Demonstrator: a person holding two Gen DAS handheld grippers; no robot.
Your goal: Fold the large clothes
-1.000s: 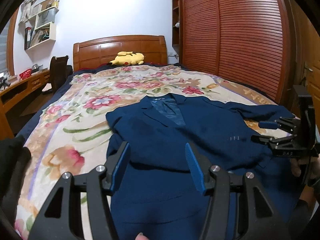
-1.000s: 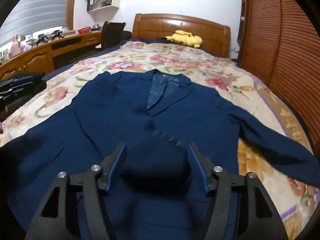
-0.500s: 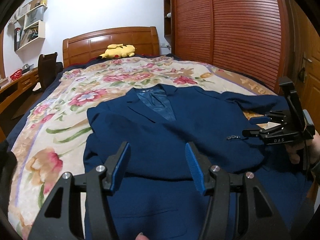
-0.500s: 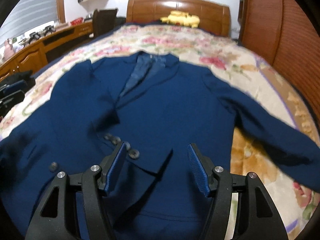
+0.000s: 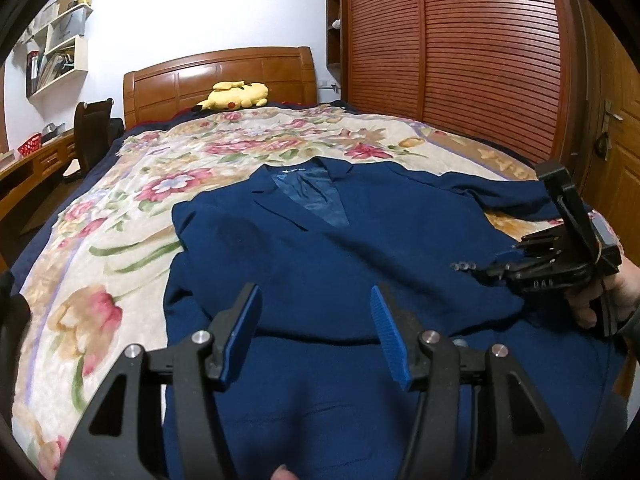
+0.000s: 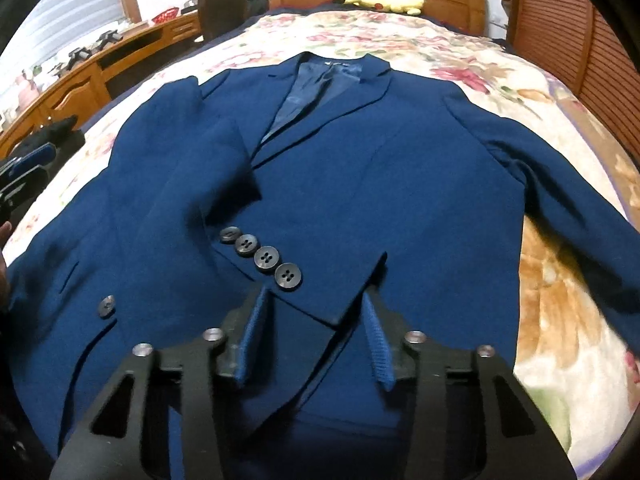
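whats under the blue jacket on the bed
The blue jacket lies on a floral bedspread, which shows all around it. The folded-in sleeve cuff lies on the front. What the jacket covers cannot be seen.

Left hand-held gripper (image 5: 316, 334) gapes; right hand-held gripper (image 6: 316, 334), tilted down, has just been closing.

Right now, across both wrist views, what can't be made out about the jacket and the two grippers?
- Jacket hem: both views, hidden behind the gripper bodies at the bottom edge.
- Right gripper grip: its jaws have just been closing over the folded sleeve cuff, but its pads are motion-blurred, so contact is unclear.
- Left gripper fingertips: whether they touch the cloth cannot be told.
- Collar label: too small to read.
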